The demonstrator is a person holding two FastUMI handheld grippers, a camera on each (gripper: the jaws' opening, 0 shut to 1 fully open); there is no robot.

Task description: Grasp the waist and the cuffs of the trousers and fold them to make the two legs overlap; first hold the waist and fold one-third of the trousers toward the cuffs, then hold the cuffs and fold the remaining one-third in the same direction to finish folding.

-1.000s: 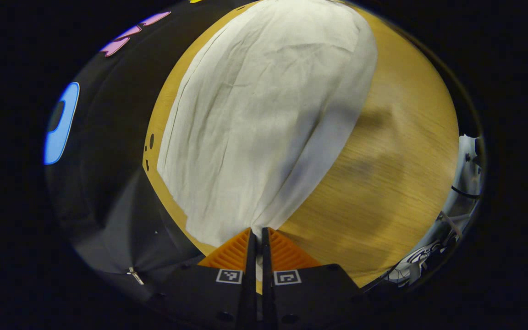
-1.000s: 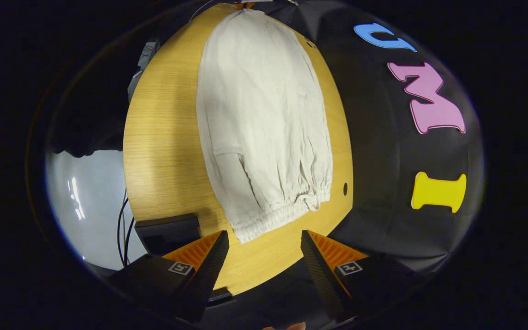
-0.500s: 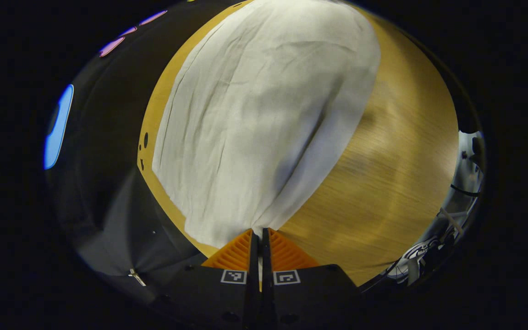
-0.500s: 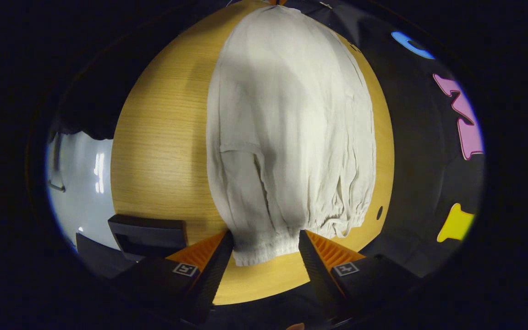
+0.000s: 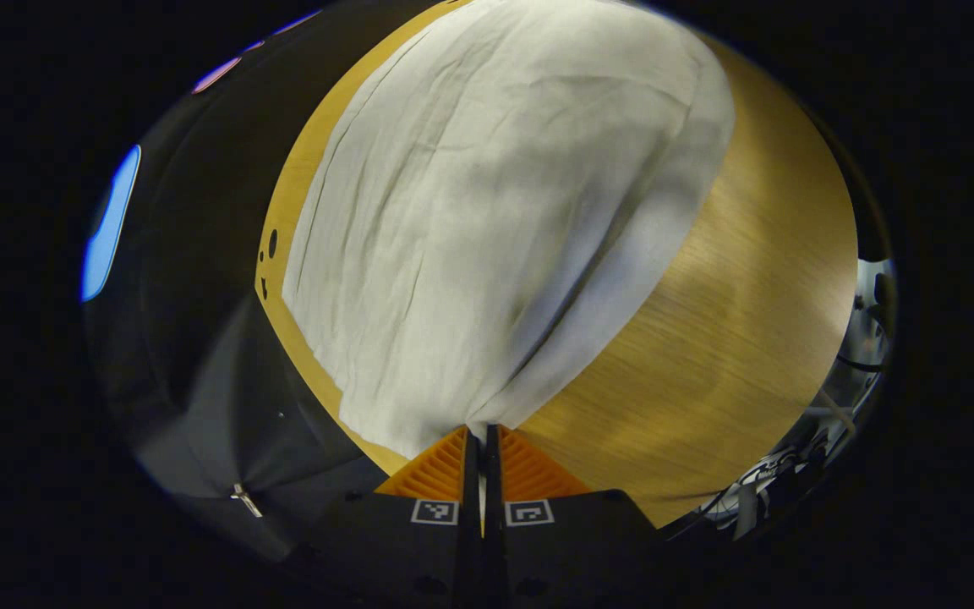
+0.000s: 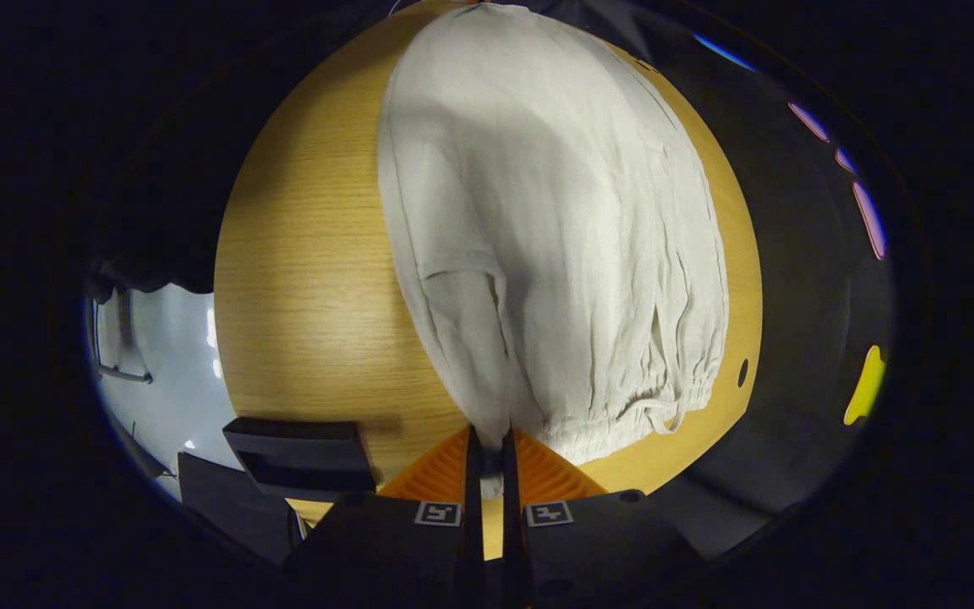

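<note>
Low in the left gripper view, the left gripper (image 5: 480, 433) had its fingers (image 5: 440, 461) pressed together on the near edge of the trousers (image 5: 487, 194), pinching the cloth at the bottom centre of the frame. The pale trousers spread upward from there across the wooden counter (image 5: 732, 338), filling the upper middle.

Likewise in the right gripper view, the right gripper (image 6: 487, 436) pinched the gathered waist (image 6: 614, 423) at the bottom centre, fingers closed on the fabric. The trousers ran up the middle of the frame over the counter, and a dark box (image 6: 297, 452) sat at the lower left.
</note>
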